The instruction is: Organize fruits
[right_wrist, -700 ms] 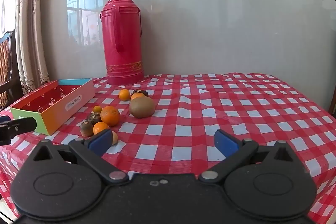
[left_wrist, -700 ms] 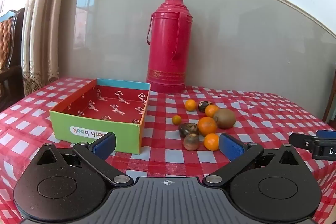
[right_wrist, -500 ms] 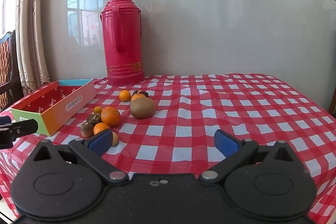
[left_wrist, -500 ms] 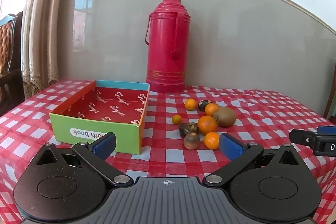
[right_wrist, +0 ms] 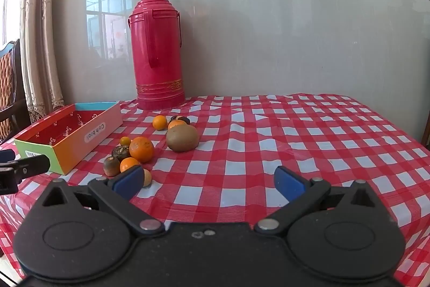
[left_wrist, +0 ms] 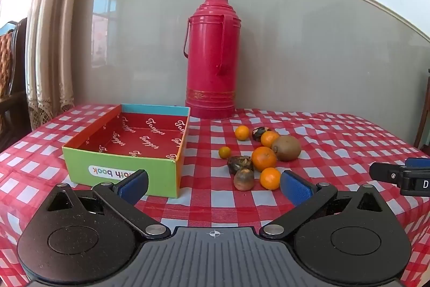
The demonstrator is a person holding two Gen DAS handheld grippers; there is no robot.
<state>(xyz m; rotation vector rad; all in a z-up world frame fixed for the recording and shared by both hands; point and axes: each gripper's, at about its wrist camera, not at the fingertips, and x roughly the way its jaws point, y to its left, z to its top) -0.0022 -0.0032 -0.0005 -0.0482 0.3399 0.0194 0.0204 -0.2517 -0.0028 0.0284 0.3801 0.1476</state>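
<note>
A cluster of fruit lies on the red checked tablecloth [left_wrist: 336, 141]: several oranges, the largest orange [left_wrist: 264, 158] [right_wrist: 141, 149] in the middle, a brown kiwi [left_wrist: 286, 148] [right_wrist: 182, 138], and dark shrivelled fruits [left_wrist: 240, 163] [right_wrist: 111, 166]. Left of them stands an open cardboard box [left_wrist: 122, 166] [right_wrist: 67, 145] with a red inside and nothing in it. My left gripper [left_wrist: 213, 183] hovers open near the table's front, the fruit just beyond its right finger. My right gripper [right_wrist: 208, 179] is open too, the fruit to its left.
A tall red thermos [left_wrist: 212, 58] [right_wrist: 158, 53] stands at the back against the grey wall. A curtain [left_wrist: 51, 45] and a chair [left_wrist: 10, 71] are at the far left. The right gripper's tip shows at the left wrist view's right edge.
The left wrist view has tilted up slightly, so table and thermos sit a bit lower in frame. The right view is almost unchanged. Both grippers stay open.
</note>
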